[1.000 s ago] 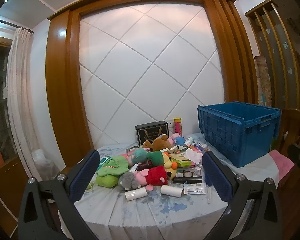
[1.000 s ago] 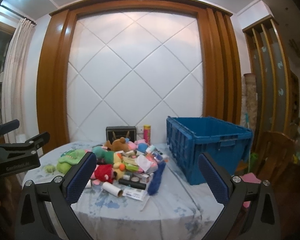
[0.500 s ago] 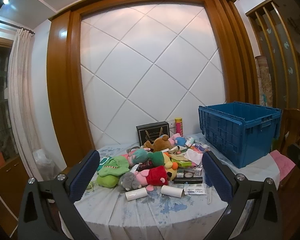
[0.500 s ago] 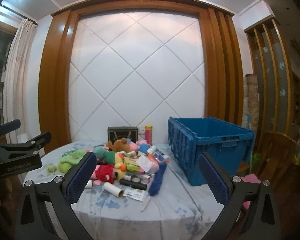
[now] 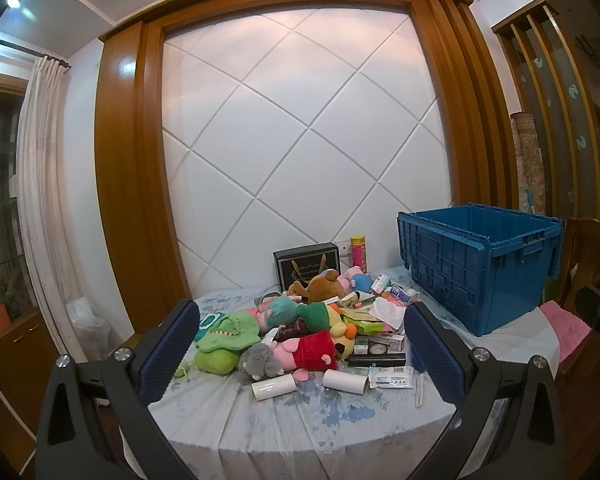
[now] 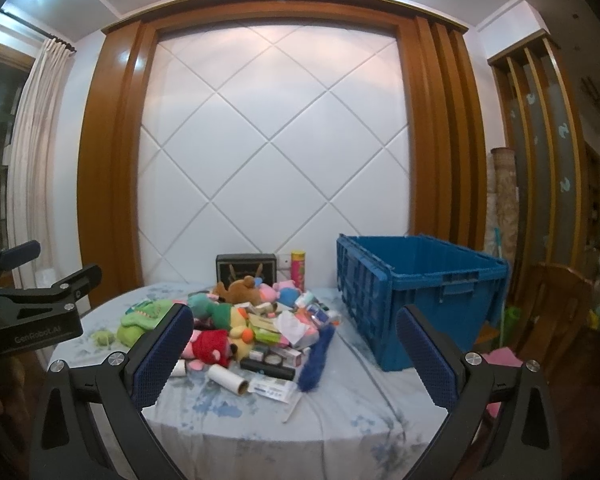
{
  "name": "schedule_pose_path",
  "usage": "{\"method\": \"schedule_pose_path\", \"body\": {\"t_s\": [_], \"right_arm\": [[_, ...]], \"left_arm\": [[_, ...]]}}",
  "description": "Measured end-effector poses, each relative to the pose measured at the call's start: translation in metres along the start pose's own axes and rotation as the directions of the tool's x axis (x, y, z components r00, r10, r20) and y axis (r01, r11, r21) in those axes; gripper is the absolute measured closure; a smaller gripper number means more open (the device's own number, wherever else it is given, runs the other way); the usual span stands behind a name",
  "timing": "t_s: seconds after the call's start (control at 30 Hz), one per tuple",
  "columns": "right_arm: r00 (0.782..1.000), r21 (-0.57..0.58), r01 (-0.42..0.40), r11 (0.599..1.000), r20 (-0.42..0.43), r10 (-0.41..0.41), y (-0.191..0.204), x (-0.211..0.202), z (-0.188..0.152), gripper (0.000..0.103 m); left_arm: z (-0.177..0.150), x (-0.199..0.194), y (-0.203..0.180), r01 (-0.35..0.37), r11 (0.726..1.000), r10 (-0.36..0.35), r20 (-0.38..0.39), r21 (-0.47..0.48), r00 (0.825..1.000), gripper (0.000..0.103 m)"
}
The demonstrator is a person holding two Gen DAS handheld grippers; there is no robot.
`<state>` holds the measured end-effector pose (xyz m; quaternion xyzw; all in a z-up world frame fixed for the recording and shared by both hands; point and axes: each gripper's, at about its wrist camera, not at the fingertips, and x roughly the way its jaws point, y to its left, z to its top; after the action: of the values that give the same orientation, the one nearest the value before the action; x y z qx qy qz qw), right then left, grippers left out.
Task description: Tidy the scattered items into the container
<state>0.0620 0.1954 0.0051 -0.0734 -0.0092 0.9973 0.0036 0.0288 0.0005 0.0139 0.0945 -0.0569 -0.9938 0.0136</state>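
**Both grippers held wide before a cluttered table**

Left wrist view: the left gripper (image 5: 300,350) has its 2 fingers spread wide, holding nothing. Plush toys (image 5: 300,320) and small boxes are heaped mid-table (image 5: 300,420); the blue crate (image 5: 476,268) stands to the right of them.

Right wrist view: the right gripper (image 6: 296,354) is likewise spread and holds nothing. The heap lies left of the crate (image 6: 416,292); a blue duster (image 6: 318,356) lies at its near edge.

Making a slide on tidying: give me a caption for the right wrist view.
Open right gripper faces a toy pile beside a blue crate on a clothed table.
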Motion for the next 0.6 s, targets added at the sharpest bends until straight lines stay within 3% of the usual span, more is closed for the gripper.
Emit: {"method": "schedule_pose_path", "body": {"t_s": [0.6], "right_arm": [[1.0,0.002,-0.025,1.0,-0.003,0.025,-0.0023,-0.0002,-0.0008,0.0]], "left_arm": [[-0.0064,-0.0036,0.0029,-0.022,1.0,0.022,-0.005,0.001,1.0,0.0]]}}
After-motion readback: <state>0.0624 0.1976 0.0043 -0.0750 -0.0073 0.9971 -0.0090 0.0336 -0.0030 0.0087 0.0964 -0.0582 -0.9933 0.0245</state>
